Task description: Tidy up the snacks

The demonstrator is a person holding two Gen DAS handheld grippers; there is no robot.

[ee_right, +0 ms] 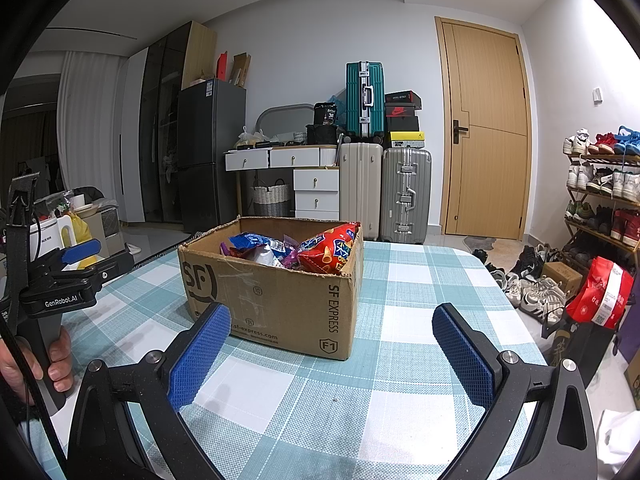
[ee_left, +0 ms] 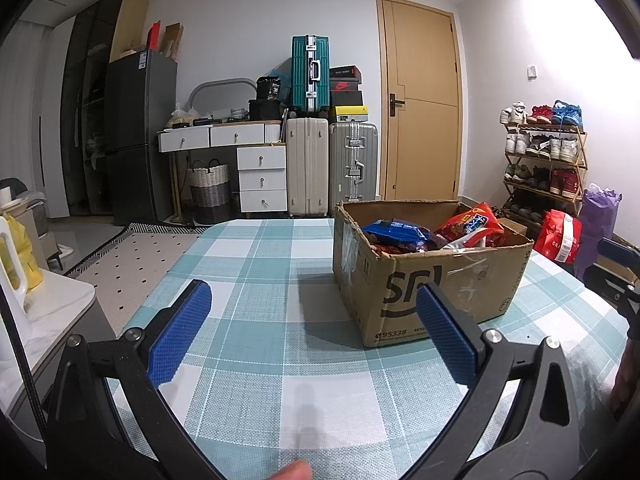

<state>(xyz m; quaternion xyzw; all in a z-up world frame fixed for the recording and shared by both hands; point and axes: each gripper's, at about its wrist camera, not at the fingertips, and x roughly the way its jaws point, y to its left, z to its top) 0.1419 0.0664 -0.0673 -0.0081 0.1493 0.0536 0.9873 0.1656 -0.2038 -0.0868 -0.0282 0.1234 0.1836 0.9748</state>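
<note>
both tools (ee_left: 312, 320) (ee_right: 330, 344) gape; box (ee_right: 280, 300) upright.

I see both views evenly lit from overhead, sharp at the centre, with soft shadows on the tablecloth (ee_left: 280, 360). Fisheye bending curves the door (ee_right: 486, 132); corners go black, and glare whitens the left view's upper right.

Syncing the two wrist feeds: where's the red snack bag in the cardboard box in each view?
Left wrist: red snack bag sits right of centre, at the right end of the cardboard box, right of the blue bag.
Right wrist: red snack bag sits at centre, against the box's right wall.
Shared landmark: teal suitcase by the back wall.
</note>
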